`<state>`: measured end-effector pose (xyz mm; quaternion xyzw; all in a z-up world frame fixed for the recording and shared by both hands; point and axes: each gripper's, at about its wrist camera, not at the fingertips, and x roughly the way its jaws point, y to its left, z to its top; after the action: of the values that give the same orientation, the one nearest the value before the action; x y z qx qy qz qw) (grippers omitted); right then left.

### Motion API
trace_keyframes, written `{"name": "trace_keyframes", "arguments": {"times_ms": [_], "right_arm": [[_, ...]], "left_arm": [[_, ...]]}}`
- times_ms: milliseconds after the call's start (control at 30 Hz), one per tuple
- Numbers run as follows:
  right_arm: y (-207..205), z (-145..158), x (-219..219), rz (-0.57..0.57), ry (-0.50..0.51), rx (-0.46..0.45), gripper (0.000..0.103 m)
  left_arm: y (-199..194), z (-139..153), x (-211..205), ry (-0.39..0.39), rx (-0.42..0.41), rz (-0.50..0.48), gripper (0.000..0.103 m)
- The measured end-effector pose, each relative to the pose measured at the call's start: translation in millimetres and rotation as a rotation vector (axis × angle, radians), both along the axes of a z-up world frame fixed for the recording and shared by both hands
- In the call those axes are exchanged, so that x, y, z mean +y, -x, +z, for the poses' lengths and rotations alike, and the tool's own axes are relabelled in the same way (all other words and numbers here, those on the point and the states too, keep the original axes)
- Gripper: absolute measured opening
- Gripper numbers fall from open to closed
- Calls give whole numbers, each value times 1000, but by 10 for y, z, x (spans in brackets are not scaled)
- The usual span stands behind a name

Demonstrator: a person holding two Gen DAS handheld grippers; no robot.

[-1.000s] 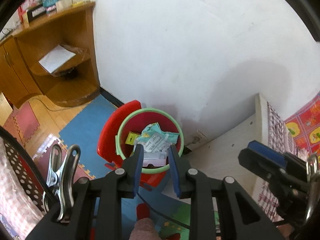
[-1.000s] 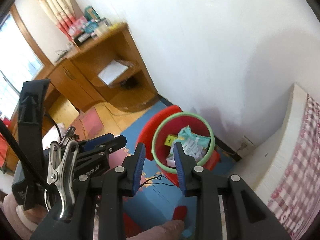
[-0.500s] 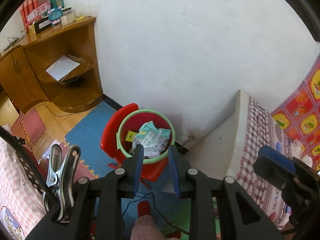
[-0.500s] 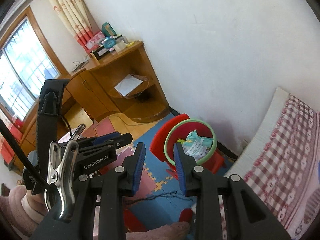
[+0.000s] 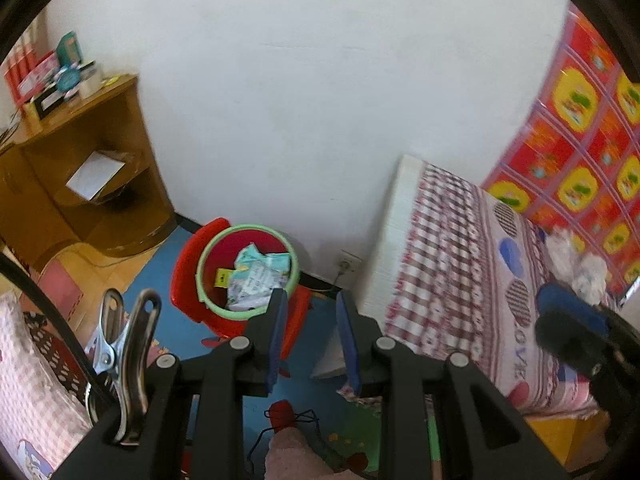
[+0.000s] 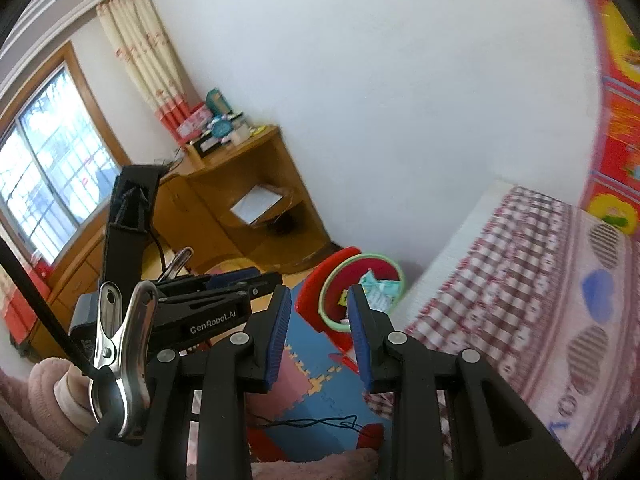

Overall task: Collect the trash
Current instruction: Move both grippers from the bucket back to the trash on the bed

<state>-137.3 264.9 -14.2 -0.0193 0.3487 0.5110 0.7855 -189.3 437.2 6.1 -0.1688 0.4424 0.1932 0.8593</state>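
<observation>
A red trash bin with a green rim stands on the floor by the white wall, holding crumpled pale blue and white wrappers. It also shows in the right wrist view. My left gripper is open and empty, high above the floor, to the right of the bin. My right gripper is open and empty, with the bin between its fingertips in view. Crumpled white tissue lies on the bed near the red patterned wall cloth. The left gripper shows at the left of the right wrist view.
A bed with a red checked sheet is on the right. A wooden corner shelf with papers stands at the left. Blue and pink foam mats cover the floor. A window is at far left.
Both grippers have risen and drawn back from the bin and turned to the right. The bin looks smaller, and the bed and the tissue on it have come into view.
</observation>
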Motion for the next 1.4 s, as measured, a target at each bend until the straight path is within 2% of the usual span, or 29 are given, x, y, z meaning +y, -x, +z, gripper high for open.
{"name": "trace_keyframes", "arguments": {"times_ms": [333,767,900,1133,1400], "right_arm": [[-23,157,-997,-170,-40,-10,30],[-6,126,-2280,-380,-60,-2,30],[-7,107,-2635,-458,-66,14,30],[-21,35,-3218,-631,-77,26,30],[-106,-73,-3649,-805,-41,49,30]], "left_arm": [[-231,104,-854,10,-23,-136,26],[-583,202,-2031,39,-52,-317,26],[-730,225,-2408,44,-43,-413,26],[-979,154,-2880,47,-26,-558,26],[-1349,-19,-3301,66,9,-699,26]]}}
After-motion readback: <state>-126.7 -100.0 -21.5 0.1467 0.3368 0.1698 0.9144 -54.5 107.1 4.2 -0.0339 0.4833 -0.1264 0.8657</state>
